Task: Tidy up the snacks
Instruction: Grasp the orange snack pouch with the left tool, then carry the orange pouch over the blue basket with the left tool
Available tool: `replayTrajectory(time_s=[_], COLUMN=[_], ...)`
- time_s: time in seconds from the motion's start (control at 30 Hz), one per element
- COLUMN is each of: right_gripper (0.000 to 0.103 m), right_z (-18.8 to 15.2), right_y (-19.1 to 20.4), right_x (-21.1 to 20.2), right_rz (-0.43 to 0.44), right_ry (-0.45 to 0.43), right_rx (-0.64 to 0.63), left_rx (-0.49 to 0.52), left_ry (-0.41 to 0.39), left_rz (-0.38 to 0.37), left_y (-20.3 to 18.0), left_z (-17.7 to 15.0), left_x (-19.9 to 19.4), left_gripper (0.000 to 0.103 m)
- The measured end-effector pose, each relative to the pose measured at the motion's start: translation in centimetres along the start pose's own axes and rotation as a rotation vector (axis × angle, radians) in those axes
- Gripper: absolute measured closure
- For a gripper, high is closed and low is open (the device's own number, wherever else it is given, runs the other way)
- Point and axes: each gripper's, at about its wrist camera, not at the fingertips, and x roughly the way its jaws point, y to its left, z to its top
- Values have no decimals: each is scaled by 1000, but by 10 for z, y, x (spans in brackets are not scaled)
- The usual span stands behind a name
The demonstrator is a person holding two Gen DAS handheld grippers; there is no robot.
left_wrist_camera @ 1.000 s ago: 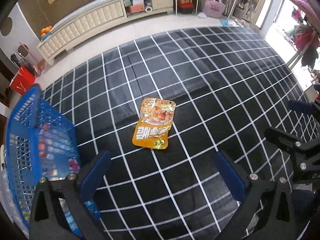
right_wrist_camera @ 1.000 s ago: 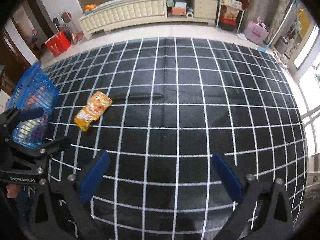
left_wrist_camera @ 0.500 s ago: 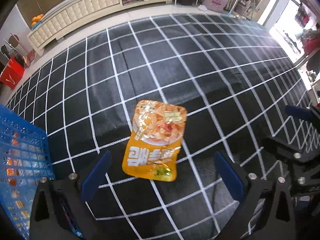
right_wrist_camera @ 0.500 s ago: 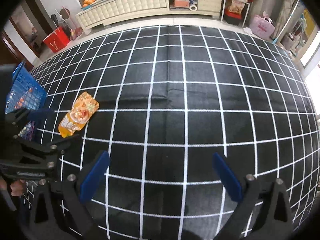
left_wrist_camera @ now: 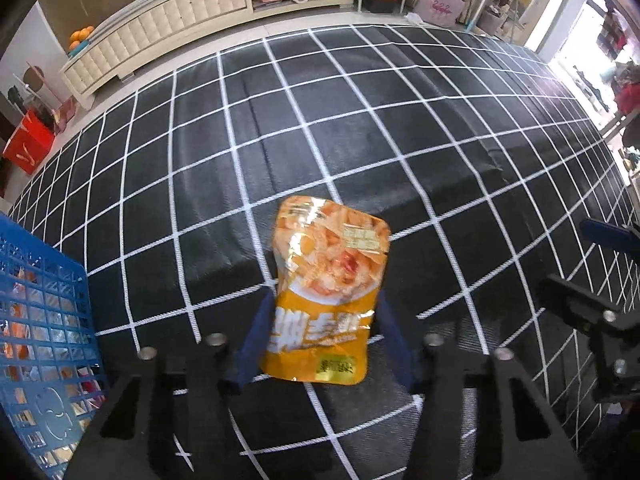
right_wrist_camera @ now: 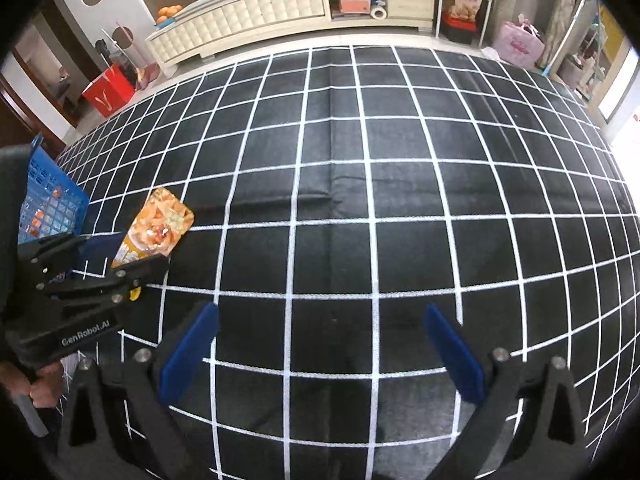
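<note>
The snack pouch (left_wrist_camera: 326, 298), orange with a picture of food on its upper half, lies on the black cloth with a white grid (left_wrist_camera: 360, 128) that covers the table, and its lower part sits between the two blue fingers (left_wrist_camera: 256, 344) of the left gripper (left_wrist_camera: 320, 344). Those fingers have just been closing in on it and now press against both side edges of the pouch, which bulges a little between them. In the right wrist view the same pouch (right_wrist_camera: 156, 232) shows at the left, half hidden behind the black frame of the left gripper (right_wrist_camera: 120, 264), and a hand (right_wrist_camera: 40, 388) grasps that gripper's handle at the lower left edge. The right gripper (right_wrist_camera: 320, 352) hangs above bare cloth well to the right of the pouch, its blue fingers (right_wrist_camera: 188, 352) spread wide with nothing between them. Just left of the pouch stands a blue lattice basket (left_wrist_camera: 40, 320) with packets visible through its wall. Beyond the far edge of the cloth runs a pale floor, then a long cream cabinet (left_wrist_camera: 168, 28) with oranges (left_wrist_camera: 80, 36) on its left end. A red bag (left_wrist_camera: 26, 148) stands on the floor to the left.
</note>
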Motion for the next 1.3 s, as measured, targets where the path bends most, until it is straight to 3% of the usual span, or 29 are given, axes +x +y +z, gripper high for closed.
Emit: replayTrajectory(time_s=[0.23, 0.33, 0.57, 0.77, 1.03, 1.3], right_gripper=[0, 0, 0, 0, 0, 0], right_z=[2, 2, 2, -1, -11, -26], right_y=[6, 7, 11, 29, 69, 120], right_x=[-1, -4, -27, -73, -136, -168], right_rz=[0, 0, -12, -19, -26, -7], right_ry=[-5, -8, -34, -96, -188, -240], right_rx=[-4, -4, -4, -27, -89, -144], left_rx=[-1, -11, 9, 21, 4, -31], left_ry=[-19, -17, -84, -137, -240, -297], left_rz=[-33, -59, -67, -66, -54, -19], left_y=[-19, -26, -43, -50, -24, 15], left_z=[-12, -15, -16, -12, -49, -89], left_x=[-16, -24, -72, -117, -190, -236], left_gripper=[88, 92, 93, 93, 93, 93])
